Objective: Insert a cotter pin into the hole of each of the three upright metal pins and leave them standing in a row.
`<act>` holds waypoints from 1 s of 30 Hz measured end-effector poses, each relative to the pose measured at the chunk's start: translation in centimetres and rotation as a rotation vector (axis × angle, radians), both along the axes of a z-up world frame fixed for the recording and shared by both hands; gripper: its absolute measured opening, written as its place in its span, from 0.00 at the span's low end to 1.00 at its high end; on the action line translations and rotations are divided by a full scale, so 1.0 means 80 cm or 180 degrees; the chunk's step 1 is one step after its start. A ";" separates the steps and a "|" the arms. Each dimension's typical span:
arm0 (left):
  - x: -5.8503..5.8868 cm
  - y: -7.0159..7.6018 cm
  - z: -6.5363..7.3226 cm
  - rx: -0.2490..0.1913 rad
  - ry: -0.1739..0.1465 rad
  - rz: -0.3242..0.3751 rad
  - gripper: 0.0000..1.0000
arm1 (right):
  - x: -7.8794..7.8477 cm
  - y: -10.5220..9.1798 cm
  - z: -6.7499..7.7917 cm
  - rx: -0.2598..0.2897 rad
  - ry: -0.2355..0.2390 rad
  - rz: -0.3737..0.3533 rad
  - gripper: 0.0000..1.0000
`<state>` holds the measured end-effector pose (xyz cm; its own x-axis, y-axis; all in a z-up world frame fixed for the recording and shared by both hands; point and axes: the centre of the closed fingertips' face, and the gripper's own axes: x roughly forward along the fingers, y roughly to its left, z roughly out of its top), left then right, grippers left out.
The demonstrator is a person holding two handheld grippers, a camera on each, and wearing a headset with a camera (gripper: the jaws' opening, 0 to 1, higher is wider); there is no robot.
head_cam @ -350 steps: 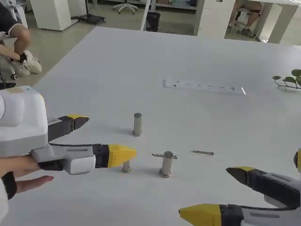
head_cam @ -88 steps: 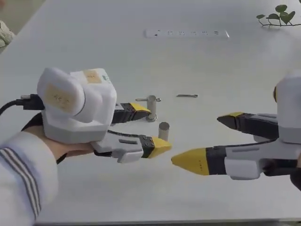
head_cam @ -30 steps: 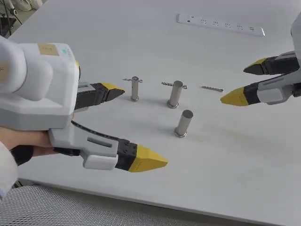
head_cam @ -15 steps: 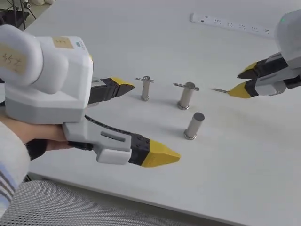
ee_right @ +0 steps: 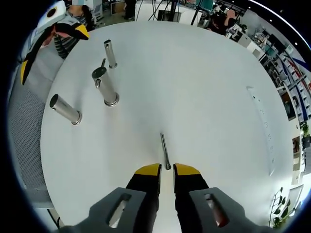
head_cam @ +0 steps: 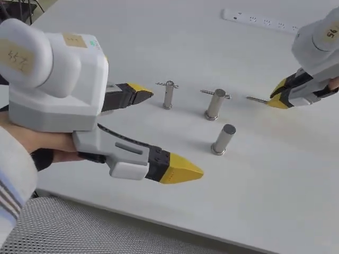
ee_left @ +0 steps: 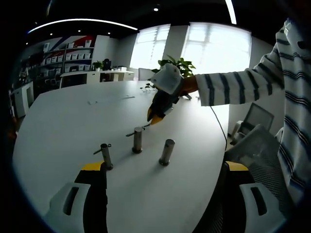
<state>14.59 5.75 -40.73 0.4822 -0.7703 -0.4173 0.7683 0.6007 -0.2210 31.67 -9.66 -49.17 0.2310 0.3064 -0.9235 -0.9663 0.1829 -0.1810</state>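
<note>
Cotter pin (ee_right: 164,149) lies flat on the counter (head_cam: 159,42), at three o'clock of the upright pins (head_cam: 215,105). Right gripper (ee_right: 167,170), nearly closed, straddles its end, grip unclear. Thin wire could skid away. Left gripper (head_cam: 169,132) gapes empty.

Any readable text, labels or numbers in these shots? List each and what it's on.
"95": mark on the body of the right gripper, seen rotated in the head view.
Tan sticker on the left gripper: handwritten marks, not legible.
Small sticker beside it: too faint to read.
Nothing else is legible.
</note>
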 end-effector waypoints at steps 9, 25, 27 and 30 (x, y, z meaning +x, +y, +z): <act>-0.002 -0.001 -0.003 -0.0032 0.0025 0.0006 0.99 | 0.014 0.000 -0.010 -0.0046 0.0103 0.0033 0.04; 0.006 0.006 0.000 -0.0023 -0.0062 0.0089 0.91 | 0.006 0.006 -0.012 -0.0422 0.0413 0.0384 0.00; 0.004 0.000 0.002 -0.0044 -0.0057 0.0088 0.90 | 0.007 0.005 -0.013 -0.0459 0.0423 0.0428 0.00; 0.004 -0.010 0.006 -0.0060 -0.0085 0.0113 0.85 | 0.003 0.007 -0.012 -0.0520 0.0421 0.0507 0.00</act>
